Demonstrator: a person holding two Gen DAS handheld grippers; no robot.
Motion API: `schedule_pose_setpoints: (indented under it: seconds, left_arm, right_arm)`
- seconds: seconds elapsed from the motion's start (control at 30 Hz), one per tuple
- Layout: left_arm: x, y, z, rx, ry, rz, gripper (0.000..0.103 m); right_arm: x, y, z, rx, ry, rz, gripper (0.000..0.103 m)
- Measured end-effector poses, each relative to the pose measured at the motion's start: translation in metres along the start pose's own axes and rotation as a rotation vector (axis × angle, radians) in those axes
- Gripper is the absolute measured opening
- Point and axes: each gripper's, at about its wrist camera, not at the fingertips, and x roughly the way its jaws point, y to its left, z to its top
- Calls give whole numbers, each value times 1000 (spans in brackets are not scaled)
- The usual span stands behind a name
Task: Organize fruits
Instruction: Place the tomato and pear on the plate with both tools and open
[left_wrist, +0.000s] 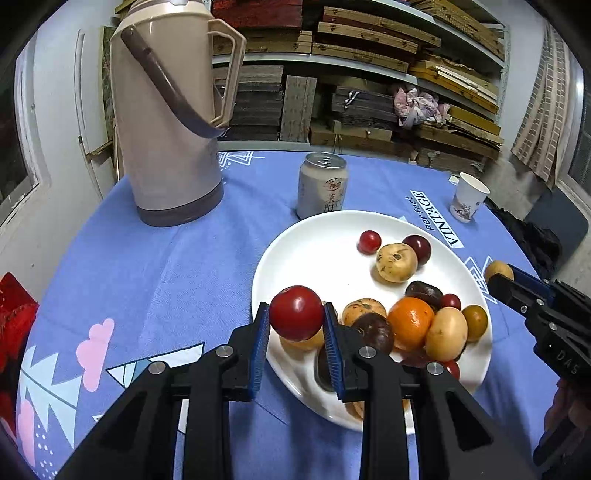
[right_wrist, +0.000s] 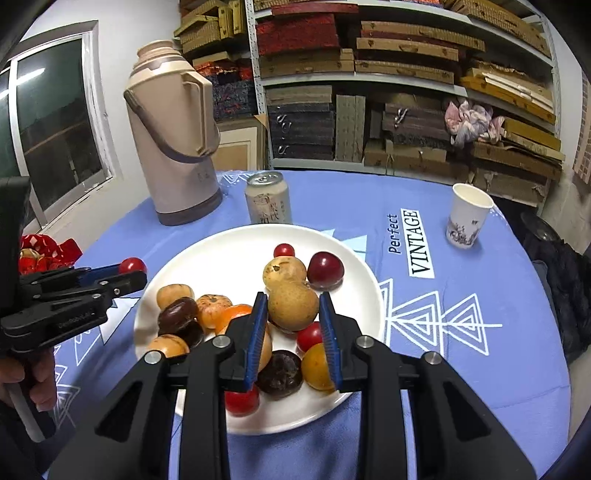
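- While both grippers hang over the white plate, each one carries a fruit clamped between its blue pads.
- Left gripper: closed on a red tomato, held above the near-left rim of the plate.
- Right gripper: closed on a tan round fruit, held above the middle of the plate; in the left wrist view it sits off the plate's right rim.
- Key relation: both held fruits are near-round, with no long axis to align. The remaining fruits, among them an orange and dark brown pieces, lie heaped on the near half of the plate, directly under and ahead of both sets of fingers. Neither hand is clearly nearer; the far-left part of the plate is bare.
- Judgement: the next move depends on where each sort belongs; no separate container for sorted fruit is visible.
- Surface: a blue printed tablecloth covers the table.
- Beyond the plate: a drink can just behind it, a beige thermos to the far left, a paper cup to the far right.
- Room: shelves of stacked flat boxes behind the plate; a window to its left.
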Motion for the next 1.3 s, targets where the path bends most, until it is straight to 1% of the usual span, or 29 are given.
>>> schedule_pose_setpoints:
  seconds: [0.23,0.27,0.3,0.33,0.37,0.4,0.47,0.5,0.57,0.67,0.77,1.1,1.3]
  left_arm:
    - [10,-6,0,6,15,3,29]
    - [12,-7,1,2,16,4,30]
    - [13,-8,1,-1,15,4,35]
    - [14,-10,1,2,10,9,45]
    - [13,-12,1,9,2,25,66]
    - [10,-14,0,24,-26,52,73]
    - [5,-17,-2,50,-53,74,73]
    - [3,-19,-3,59,-49,67,73]
    - [-1,-19,-6,60,-50,47,73]
    - [-8,-24,-9,78,-60,40,73]
    - [-12,-26,-10,81,-69,37,76]
    - [-23,-37,-19,111,-85,28,78]
    - [-30,-36,-29,118,-83,29,79]
  right_arm:
    - [15,4,3,0,2,-1,29]
    - [16,4,3,3,-2,-3,37]
    - [16,3,3,14,-11,-7,52]
    - [16,2,2,23,-19,-10,56]
    - [15,0,1,28,-25,-7,58]
    - [14,-3,-1,28,-21,3,58]
    - [10,-5,-3,34,-19,9,60]
    - [8,-7,-4,39,-22,12,63]
    - [3,-8,-7,37,-27,18,65]
    - [-3,-8,-9,35,-33,26,68]
    - [-7,-7,-13,27,-33,35,71]
    - [-28,-10,-35,12,-23,35,77]
    - [-38,-9,-47,-7,-22,30,80]
